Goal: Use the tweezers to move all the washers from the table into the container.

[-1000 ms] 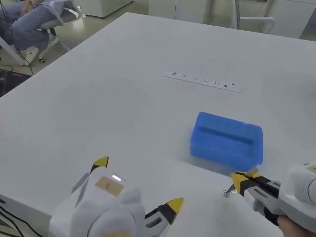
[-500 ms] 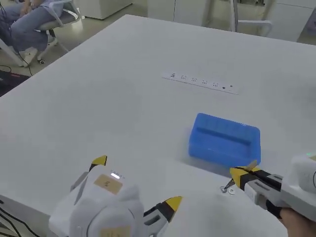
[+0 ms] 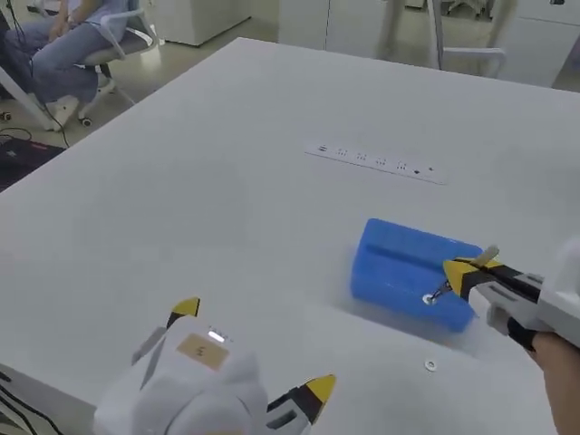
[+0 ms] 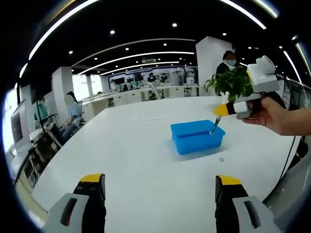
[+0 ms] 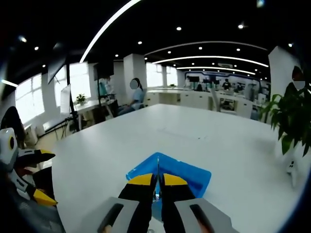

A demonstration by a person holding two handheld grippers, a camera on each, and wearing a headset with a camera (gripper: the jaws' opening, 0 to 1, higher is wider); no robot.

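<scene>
Right hand-held gripper (image 3: 467,272) clamped on tweezers (image 3: 441,289), holding washer (image 3: 430,298) over container (image 3: 399,263) for the drop; left hand-held gripper (image 3: 253,345) wide open, empty, idle; second washer (image 3: 430,365) on bench (image 3: 227,163).

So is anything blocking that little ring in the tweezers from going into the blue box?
Nothing visible. The ring hangs from the tweezers in the right gripper, right at the near edge of the open blue box, which has no lid on it.

right gripper (image 3: 459,269) | moved up over container (image 3: 399,258) | washer (image 3: 429,298) lifted in tweezers (image 3: 440,288)
</scene>
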